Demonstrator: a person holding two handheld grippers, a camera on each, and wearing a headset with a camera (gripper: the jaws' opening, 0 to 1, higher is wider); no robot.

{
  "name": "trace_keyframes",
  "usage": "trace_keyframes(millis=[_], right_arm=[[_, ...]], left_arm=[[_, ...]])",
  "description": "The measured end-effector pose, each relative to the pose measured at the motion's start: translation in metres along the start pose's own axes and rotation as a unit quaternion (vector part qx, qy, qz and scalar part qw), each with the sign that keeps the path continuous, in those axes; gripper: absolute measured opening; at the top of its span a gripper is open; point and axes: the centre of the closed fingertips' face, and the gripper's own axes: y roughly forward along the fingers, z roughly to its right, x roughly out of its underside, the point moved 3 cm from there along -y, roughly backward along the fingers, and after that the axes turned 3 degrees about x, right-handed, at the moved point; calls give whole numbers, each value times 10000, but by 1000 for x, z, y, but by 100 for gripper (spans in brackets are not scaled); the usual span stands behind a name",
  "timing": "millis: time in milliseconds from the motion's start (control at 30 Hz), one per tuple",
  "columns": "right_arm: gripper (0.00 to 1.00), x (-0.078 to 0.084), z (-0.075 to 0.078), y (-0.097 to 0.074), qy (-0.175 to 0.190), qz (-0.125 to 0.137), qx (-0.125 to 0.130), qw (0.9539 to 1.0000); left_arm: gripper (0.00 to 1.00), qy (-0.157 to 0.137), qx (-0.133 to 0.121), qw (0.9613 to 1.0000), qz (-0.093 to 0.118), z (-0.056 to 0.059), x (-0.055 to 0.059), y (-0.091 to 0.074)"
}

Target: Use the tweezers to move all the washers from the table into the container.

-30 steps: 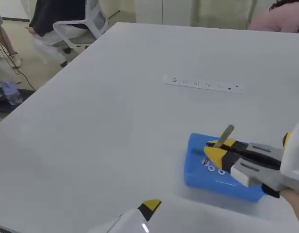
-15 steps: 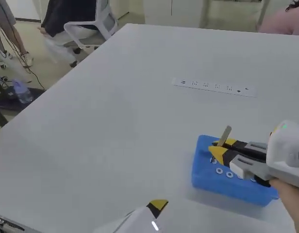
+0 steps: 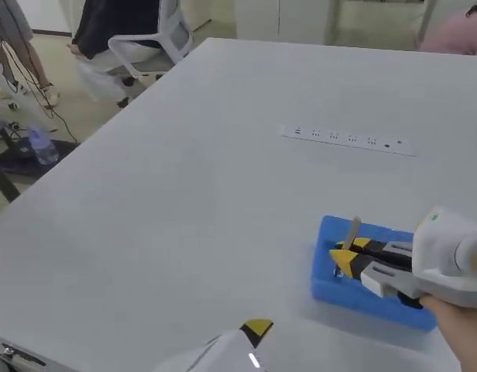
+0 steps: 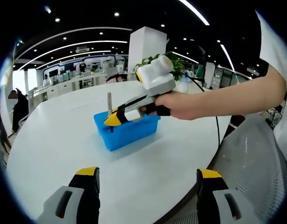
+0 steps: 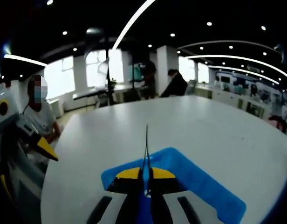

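The left gripper (image 4: pixel 148 171) hangs low at the near edge of the white desk (image 3: pixel 184 194), fingers spread wide and holding nothing. Across the desk's far side lies a white power strip (image 3: pixel 347 140).

To the right stands the blue rectangular plastic container (image 3: pixel 378 301). The right gripper (image 3: pixel 341 258) reaches over it, fingers pressed together on the thin metal tweezers (image 3: pixel 352 231), whose upper end sticks up above them.

Progress: the desk in view carries the strip and the container, so the transfer appears at or near its end.

Doubtful points: the small washers are hard to make out. A pale speck (image 3: pixel 338 273) inside the container, just beside the fingertips, may be one. The tweezer tips are too fine to show whether they hold anything. The desk's right side is cut off.
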Motion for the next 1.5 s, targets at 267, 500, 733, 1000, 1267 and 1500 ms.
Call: trace_keyframes(millis=[267,500,733,1000,1267,1500], right_arm=[[4,-1,2,0,28,85,-28,10000],[5,-6,2,-2,152,195,-49,9997],[5,-30,3,-11,151,557,62,9983],[4,-56,2,-33,15,936,188,9954],[4,-72,-14,-77,-57,1182,287,9926],[4,-65,-37,-117,-132,1139,260,9931]], left_arm=[[90,-171,54,9997,178,0,-4,-1],[89,-139,42,9998,163,1,-3,-2],[89,-143,47,9998,151,1,-3,-2],[88,-138,36,9998,152,0,-2,-2],[85,-105,40,9997,210,0,-5,-3],[81,-86,-51,9994,342,-2,-9,-7]])
